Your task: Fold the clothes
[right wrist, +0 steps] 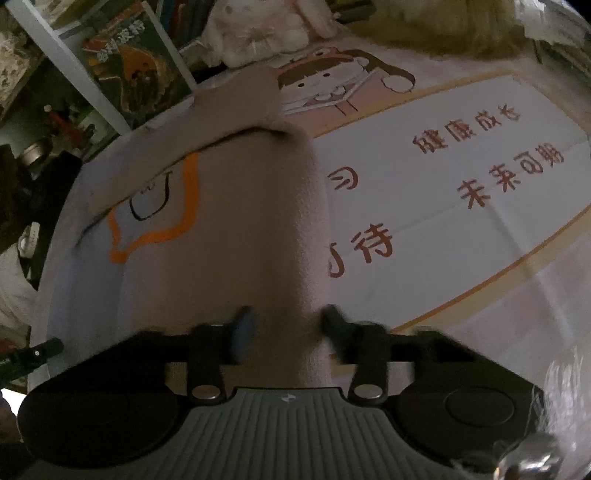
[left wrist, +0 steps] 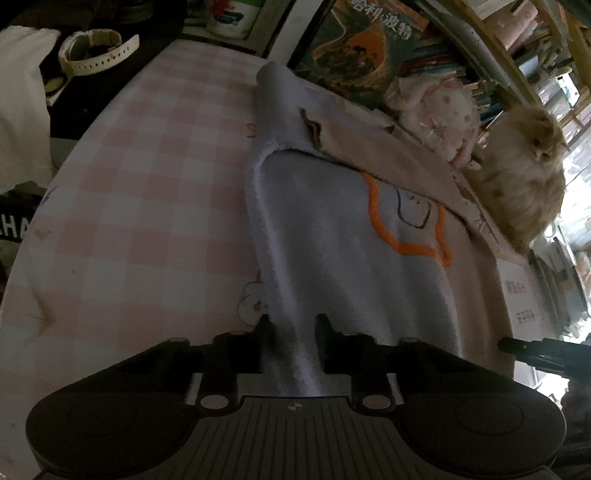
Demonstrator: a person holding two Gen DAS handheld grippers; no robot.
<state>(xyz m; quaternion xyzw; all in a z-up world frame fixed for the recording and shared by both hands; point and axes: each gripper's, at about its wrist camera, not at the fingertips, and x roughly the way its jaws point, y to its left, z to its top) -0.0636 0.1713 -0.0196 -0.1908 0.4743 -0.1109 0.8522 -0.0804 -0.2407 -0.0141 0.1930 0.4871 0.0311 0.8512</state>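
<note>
Nearest, the left gripper (left wrist: pixel 291 328) pinches the garment (left wrist: pixel 332 236)'s lavender side and the right gripper (right wrist: pixel 284 321) its beige side, fingers shut on bunched cloth, the rest spread on the counter (left wrist: pixel 147 184) toward twelve o'clock (uneven pull could skew the fold, I'd judge).

The right gripper (right wrist: pixel 286 325) pinches a fold of a tan and pale blue top (right wrist: pixel 229 221). The top has an orange outline (right wrist: pixel 162 206) on it. Right of the top lies a white sheet (right wrist: pixel 461 192) with red writing. Behind the top sits a soft toy (right wrist: pixel 255 29).
</note>
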